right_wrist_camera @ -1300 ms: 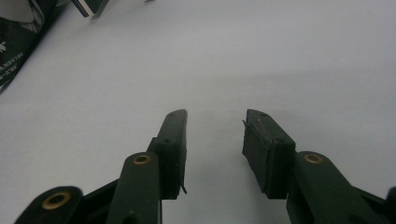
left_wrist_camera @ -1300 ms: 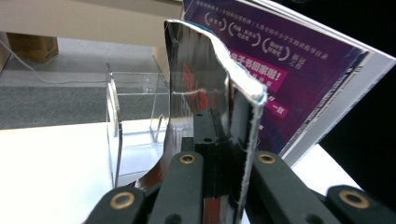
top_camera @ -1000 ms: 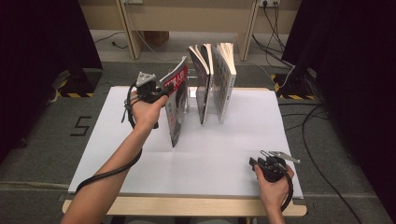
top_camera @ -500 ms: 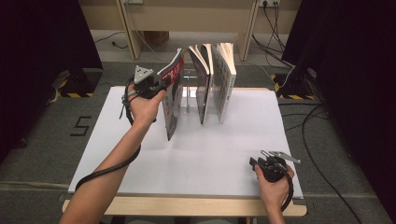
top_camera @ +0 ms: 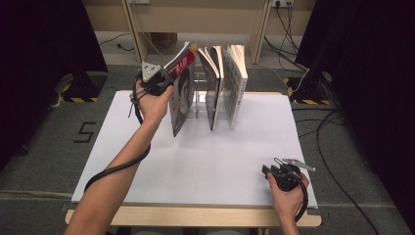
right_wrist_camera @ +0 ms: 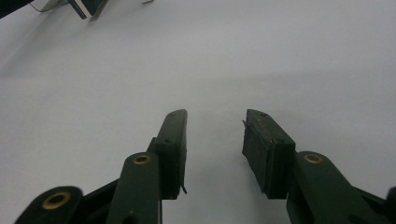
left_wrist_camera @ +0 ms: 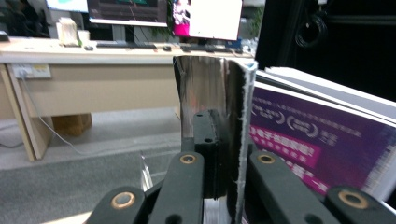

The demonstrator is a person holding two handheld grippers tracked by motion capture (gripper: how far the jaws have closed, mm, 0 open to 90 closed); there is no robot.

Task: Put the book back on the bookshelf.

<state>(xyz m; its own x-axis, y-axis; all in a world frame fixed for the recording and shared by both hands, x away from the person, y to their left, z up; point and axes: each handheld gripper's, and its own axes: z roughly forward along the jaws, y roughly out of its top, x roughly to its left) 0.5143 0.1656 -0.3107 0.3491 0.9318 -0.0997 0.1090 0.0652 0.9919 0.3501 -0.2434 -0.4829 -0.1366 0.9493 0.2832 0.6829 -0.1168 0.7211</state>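
**A:** so where's the magazine (top_camera: 180, 93) at right now?

**B:** far-left part of the white tabletop (top_camera: 205, 161), leftmost of three. It's tilted, top leaning left, lower edge down at the tabletop as far as I can tell. The left gripper (top_camera: 161, 81) has it pinched at the top edge. In the left gripper view the jaws are clamped tight on the thin cover (left_wrist_camera: 233, 140), with the purple page fanning off to the right.

**A:** and the other two?

**B:** two more magazines (top_camera: 225, 85) standing just to the right of it, upright-ish with pages splayed a bit, sitting in some kind of clear holder (top_camera: 199, 98). Near the held one but not touching it from what I can see.

**A:** right hand doing anything?

**B:** nope. The right gripper (top_camera: 283, 172) sits on the near-right corner of the tabletop, well apart from the magazines. Jaws parted about halfway, nothing between them, just bare white surface.
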